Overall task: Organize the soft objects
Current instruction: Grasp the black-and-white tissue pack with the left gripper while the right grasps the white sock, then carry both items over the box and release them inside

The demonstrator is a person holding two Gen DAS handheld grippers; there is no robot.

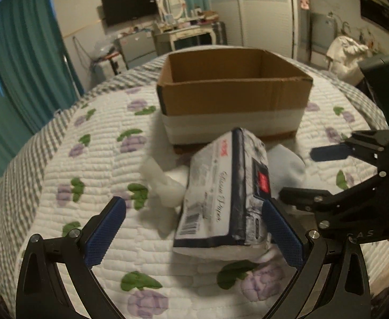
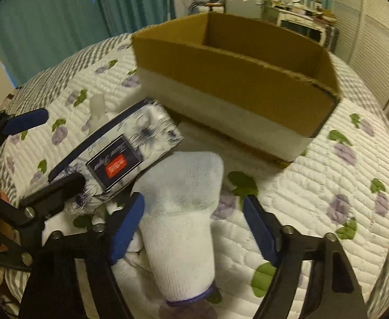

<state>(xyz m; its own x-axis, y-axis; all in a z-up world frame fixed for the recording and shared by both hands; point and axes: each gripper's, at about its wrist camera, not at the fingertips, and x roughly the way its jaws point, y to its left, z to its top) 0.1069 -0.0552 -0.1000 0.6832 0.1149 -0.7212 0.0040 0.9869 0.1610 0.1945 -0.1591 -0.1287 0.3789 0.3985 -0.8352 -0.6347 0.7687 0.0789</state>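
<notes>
On the quilt [image 1: 61, 159], the left gripper [image 1: 194, 228] gapes wide around the tissue pack [image 1: 221, 199], right pad touching it. The right gripper [image 2: 194, 223] stands open astride the sock [image 2: 181, 212], gripping nothing; the box [image 2: 234, 85] sits behind

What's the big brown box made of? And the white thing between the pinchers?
The box looks like matte brown corrugated cardboard: raw edges, with a white band round its lower half. The sock between the right hand-held gripper fingers looks like soft knitted fabric, probably cotton, with visible weave.
</notes>
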